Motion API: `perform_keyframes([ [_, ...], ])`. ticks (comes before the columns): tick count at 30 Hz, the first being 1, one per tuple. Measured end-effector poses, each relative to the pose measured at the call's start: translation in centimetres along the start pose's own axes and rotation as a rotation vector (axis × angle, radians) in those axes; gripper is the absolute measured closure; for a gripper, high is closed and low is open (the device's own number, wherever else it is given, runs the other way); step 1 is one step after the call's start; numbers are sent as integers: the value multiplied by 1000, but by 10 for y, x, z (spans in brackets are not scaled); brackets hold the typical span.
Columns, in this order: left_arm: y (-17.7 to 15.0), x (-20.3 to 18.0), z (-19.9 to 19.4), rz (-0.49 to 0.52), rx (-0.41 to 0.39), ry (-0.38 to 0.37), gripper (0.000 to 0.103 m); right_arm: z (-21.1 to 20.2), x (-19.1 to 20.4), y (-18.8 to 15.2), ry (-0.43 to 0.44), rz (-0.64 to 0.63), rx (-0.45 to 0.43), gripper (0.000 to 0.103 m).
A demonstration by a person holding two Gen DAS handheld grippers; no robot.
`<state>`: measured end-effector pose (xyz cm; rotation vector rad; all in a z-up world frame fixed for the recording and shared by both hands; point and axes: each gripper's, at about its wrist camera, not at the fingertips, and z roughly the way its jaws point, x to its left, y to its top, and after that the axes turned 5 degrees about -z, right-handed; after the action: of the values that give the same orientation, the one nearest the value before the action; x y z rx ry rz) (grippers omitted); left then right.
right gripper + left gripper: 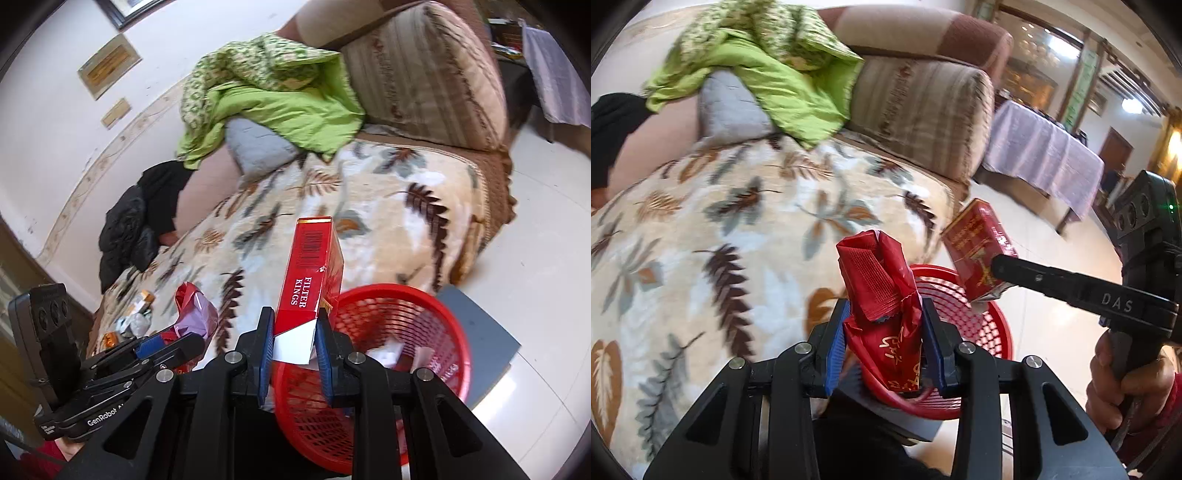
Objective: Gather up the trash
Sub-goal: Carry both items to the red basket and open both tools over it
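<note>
Both grippers are angling downward side by side, left gripper (884, 328) clamping a red wrapper (882, 295), right gripper (293, 354) pinching a red carton (312, 273).

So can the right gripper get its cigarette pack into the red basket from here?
Probably yes: the right gripper holds the cigarette pack right by the red basket, whose open mouth looks unobstructed.

Wrapper (882, 314) is looking like crinkled glossy red foil; carton (314, 273) is showing smooth printed card. Basket (424, 306) is reading as shiny moulded plastic mesh. Blanket (738, 229) is looking plush, matt fleece. Floor (546, 192) is gleaming, polished tile.
</note>
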<state>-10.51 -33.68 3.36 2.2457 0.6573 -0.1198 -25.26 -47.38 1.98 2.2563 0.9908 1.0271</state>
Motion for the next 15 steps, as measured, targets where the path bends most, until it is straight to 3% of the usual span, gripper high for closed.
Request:
perform_keyframes([
  [2, 0, -9, 11, 19, 24, -14, 66, 1, -8, -2, -14, 14, 11, 78],
  [5, 0, -16, 23, 25, 58, -38, 43, 5, -19, -5, -33, 40, 39, 73],
  [6, -1, -17, 24, 27, 62, -38, 40, 5, -23, -6, -45, 51, 41, 71],
  [11, -2, -7, 19, -7, 56, -33, 40, 5, -24, -4, -70, 55, 29, 65],
  [15, -2, 11, 7, -52, 39, -13, 40, 13, -10, 0, -35, 32, 34, 63],
])
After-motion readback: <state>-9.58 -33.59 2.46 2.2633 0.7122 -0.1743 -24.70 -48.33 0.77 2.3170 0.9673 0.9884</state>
